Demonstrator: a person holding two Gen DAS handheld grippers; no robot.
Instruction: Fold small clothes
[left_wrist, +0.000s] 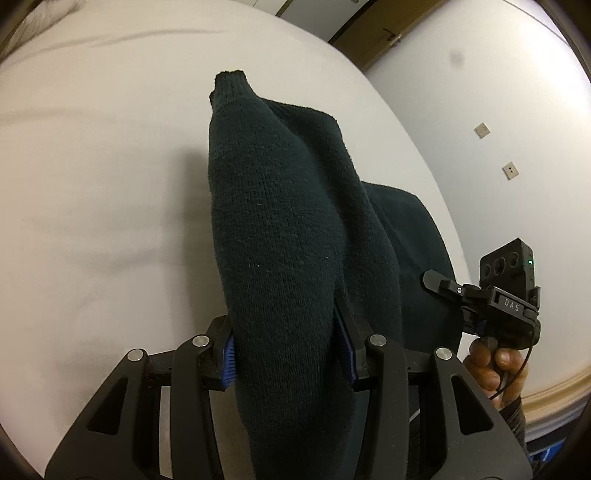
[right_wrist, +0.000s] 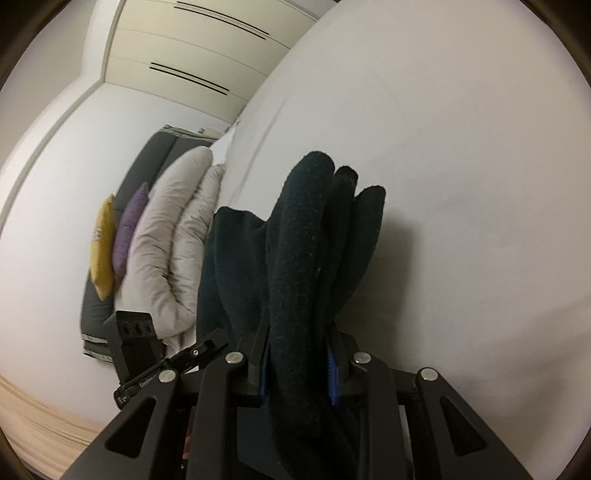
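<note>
Both tongs clamped on the sweater (left_wrist: 280, 229), which hangs lifted above the white bed (left_wrist: 92, 184). In the left wrist view, the left tongs (left_wrist: 288, 354) pinch a thick knit fold; its long axis runs toward 12 o'clock, ending in a ribbed cuff (left_wrist: 229, 79). More cloth trails off toward 4 o'clock, where the right tongs (left_wrist: 439, 282) show in the person's hand (left_wrist: 491, 369). In the right wrist view, the right tongs (right_wrist: 297, 369) grip bunched layers of the sweater (right_wrist: 295, 258), running toward 12 o'clock. We judge the sweater is stretched between both hands, neither nearer; lowering it flat onto the bed looks next.
</note>
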